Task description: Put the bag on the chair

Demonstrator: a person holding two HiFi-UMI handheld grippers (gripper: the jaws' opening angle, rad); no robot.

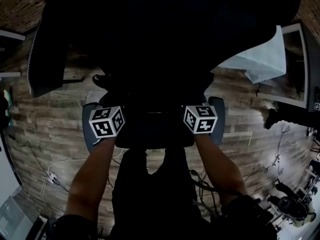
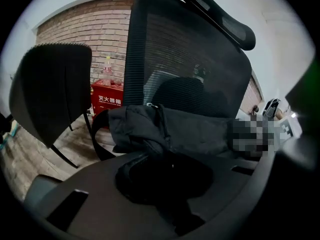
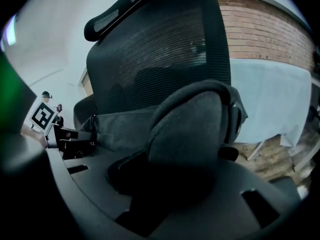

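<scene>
My left gripper has its tips buried in black cloth of the bag, so I can't see where they end. My right gripper is the same under a padded part of it. The headrest of the chair is cut off at 12 o'clock. The red box at 10 o'clock is half hidden behind the chair. In the head view, bag and chair merge into 1 dark mass.

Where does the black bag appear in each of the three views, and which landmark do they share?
Head view: bag, a dim dark shape at the centre, below the chair backrest.
Left gripper view: bag, at the centre, in front of the backrest.
Right gripper view: bag, centre right, a rounded padded part in front of the backrest.
Shared landmark: the black mesh chair backrest.
</scene>
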